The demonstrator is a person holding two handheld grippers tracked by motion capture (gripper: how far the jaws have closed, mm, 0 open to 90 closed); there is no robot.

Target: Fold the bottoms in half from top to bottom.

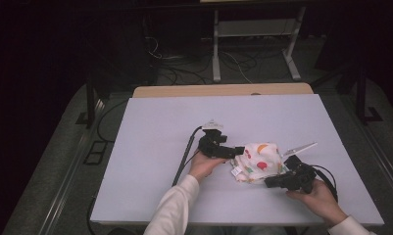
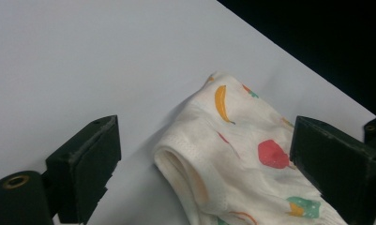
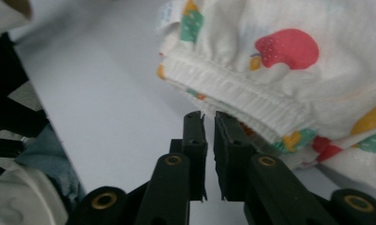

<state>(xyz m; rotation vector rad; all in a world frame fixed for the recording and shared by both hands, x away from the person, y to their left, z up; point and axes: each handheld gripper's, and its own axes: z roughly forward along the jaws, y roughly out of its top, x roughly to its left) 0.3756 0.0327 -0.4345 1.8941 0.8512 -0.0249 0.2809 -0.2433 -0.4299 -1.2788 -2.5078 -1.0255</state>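
**Fruit-print garment lay folded between two sets of tongs**

Garment (image 1: 257, 161), a small white piece printed with red, orange and green fruit shapes, lay bunched on the white tabletop (image 1: 150, 127), a little toward four o'clock from the tabletop's centre. Its ribbed hem faced the near edge, and a small label stuck out at its seven o'clock corner.

The left tongs (image 1: 237, 150) came in from nine o'clock of the garment, held in the person's left hand (image 1: 204, 165). In the left gripper view the left tongs (image 2: 209, 168) stood wide apart, with the rolled edge of the cloth lying between the jaws; the pads did not press on it, though the jaw at three o'clock sat right against the fabric.

The right tongs (image 1: 268, 183) lay at five o'clock of the garment, held in the right hand (image 1: 317, 198). In the right gripper view the right tongs (image 3: 209, 117) were nearly closed, a thin slit left between the pads and nothing caught in it. Their tips sat just beside the ribbed hem; whether they touched it could not be told.
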